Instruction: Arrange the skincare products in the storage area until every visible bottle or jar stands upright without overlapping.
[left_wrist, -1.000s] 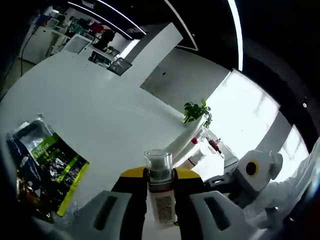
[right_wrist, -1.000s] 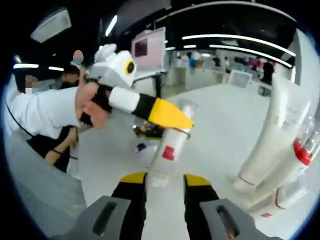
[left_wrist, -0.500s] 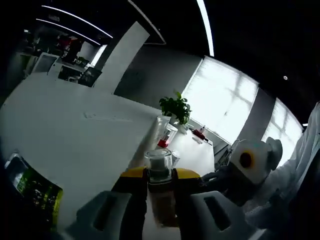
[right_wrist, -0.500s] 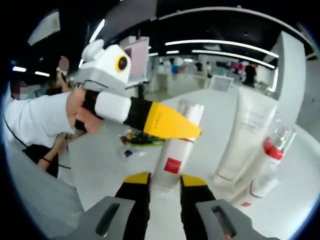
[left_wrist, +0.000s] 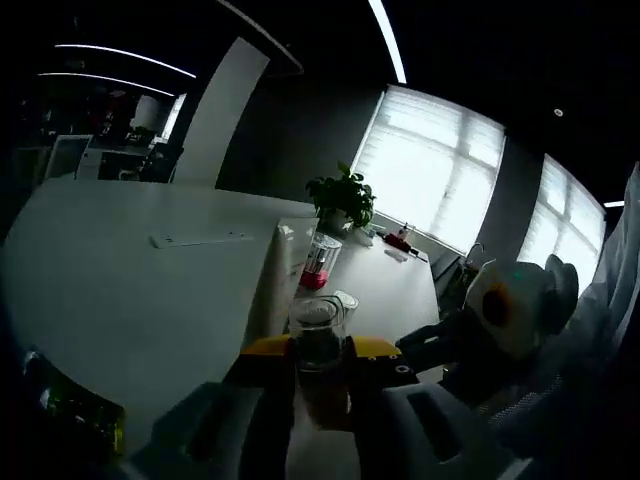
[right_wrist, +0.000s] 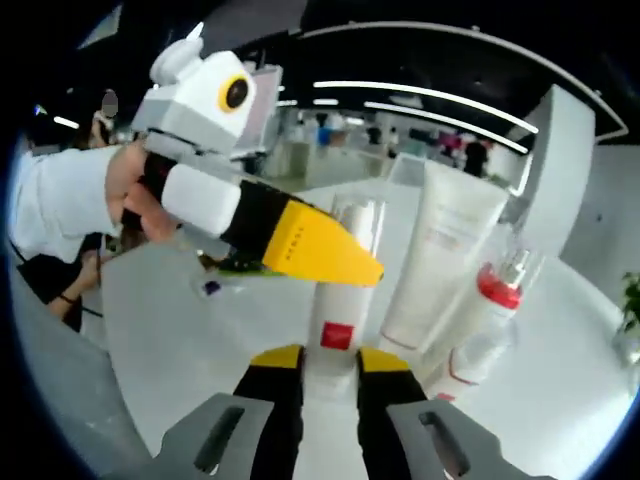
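Both claws now carry the bottle (right_wrist: 338, 300) closer to the tube (right_wrist: 440, 260) just right of it. Left claw (right_wrist: 335, 262) clamps its neck; right claw (right_wrist: 328, 385) pinches its base. Rigid, slick plastic, probably light: grip the body low.

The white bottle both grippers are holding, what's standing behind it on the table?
Behind the white bottle stand a tall white tube and a red-collared bottle. The left gripper covers part of the white bottle's neck.

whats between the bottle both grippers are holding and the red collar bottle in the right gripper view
In the right gripper view, the white tube stands between the held bottle and the red-collared bottle, slightly farther back.
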